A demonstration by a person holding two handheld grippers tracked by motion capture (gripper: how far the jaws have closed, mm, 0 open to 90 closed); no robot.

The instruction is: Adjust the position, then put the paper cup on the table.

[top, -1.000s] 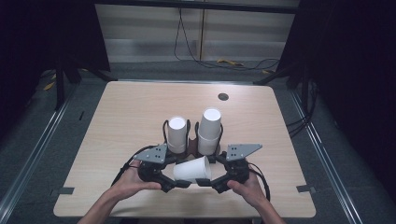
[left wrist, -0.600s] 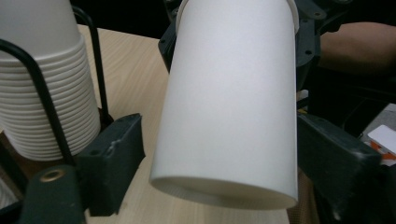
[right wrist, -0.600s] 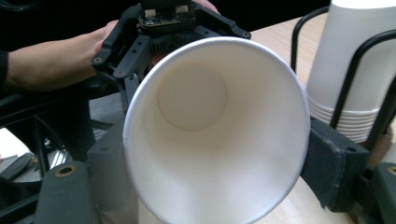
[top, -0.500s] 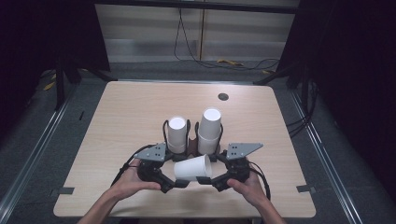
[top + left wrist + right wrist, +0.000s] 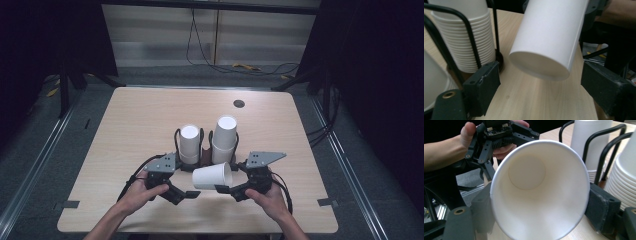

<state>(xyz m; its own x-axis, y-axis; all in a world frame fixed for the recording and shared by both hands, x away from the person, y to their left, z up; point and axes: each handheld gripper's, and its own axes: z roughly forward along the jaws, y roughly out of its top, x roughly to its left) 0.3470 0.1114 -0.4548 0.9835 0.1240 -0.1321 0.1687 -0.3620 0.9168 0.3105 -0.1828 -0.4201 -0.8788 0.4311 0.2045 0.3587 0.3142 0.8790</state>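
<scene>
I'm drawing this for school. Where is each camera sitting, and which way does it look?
High view: above the person's side, looking forward and down at the table; both forearms, left gripper and right gripper show.
Left gripper view: on the left gripper, looking at the paper cup bottom between its open jaws.
Right gripper view: on the right gripper, looking into the paper cup it clamps; the left hand shows beyond.
All views share that cup and the cup stacks.
</scene>
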